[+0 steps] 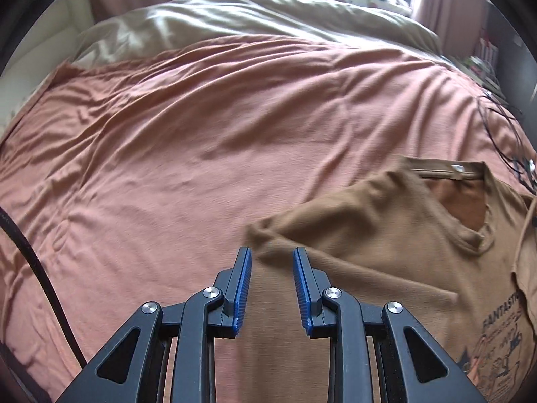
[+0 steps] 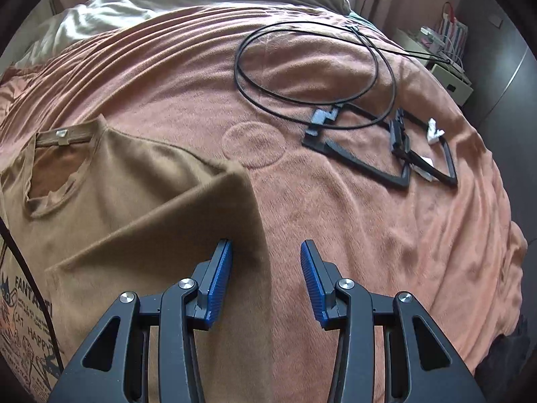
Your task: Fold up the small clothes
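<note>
Over the brown T-shirt [image 1: 386, 235] on the bed, left tool [image 1: 272, 252] and right tool [image 2: 266, 245] angled down, both spread, empty.

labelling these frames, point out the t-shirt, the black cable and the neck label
t-shirt [image 1: 386, 268], left wrist view, on its chest
black cable [image 2: 255, 92], right wrist view, on the loop's left curve
neck label [image 2: 62, 132], right wrist view, on the label's middle

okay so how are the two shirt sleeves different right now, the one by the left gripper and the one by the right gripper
The left sleeve looks bunched and wrinkled; the right sleeve lies smoother with a straight edge. The left sleeve's tip sits just beyond the left gripper; the right sleeve reaches between the right gripper fingers. Both are brown, ungripped.
</note>
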`<state>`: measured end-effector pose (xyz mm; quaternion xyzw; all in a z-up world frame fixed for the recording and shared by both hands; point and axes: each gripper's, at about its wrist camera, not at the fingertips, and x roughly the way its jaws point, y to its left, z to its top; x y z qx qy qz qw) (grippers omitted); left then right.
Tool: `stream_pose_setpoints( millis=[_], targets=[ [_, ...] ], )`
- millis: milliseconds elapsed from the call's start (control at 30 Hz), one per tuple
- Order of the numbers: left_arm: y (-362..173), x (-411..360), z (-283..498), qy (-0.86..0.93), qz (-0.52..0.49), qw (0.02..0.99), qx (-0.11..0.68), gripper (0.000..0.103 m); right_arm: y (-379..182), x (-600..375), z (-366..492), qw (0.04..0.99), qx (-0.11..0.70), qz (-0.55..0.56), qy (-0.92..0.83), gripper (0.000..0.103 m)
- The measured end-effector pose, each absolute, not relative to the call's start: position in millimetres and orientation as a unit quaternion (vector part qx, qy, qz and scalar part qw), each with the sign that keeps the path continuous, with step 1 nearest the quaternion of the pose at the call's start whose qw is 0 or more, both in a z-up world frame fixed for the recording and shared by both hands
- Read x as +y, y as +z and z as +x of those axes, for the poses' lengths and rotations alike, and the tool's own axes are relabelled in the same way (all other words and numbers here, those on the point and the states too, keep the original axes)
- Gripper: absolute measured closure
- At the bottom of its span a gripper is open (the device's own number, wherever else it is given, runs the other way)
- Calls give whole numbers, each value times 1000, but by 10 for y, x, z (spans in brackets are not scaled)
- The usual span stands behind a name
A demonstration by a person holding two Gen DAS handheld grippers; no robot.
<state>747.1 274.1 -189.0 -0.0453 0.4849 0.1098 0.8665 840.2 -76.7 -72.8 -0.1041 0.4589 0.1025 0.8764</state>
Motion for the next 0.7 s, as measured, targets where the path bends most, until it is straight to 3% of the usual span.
stream_pose_setpoints(
  millis=[233,300,467,700],
  targets=[
    [-2032,3057,7358,117,-77,860,490,75,-832,-777,8636,880,457,-67,109,64],
    [-2058,3073,7344,116,-77,860,491,75,-866,-791,8677,881,452,-57,124,89],
    [-2044,3030,7318,101,-71,866,485,75,-835,-883,8686,898,428,-68,80,102],
    [-2014,3024,7326,97,-65,868,484,75,-812,-1196,8740,899,434,-37,52,102]
  ],
)
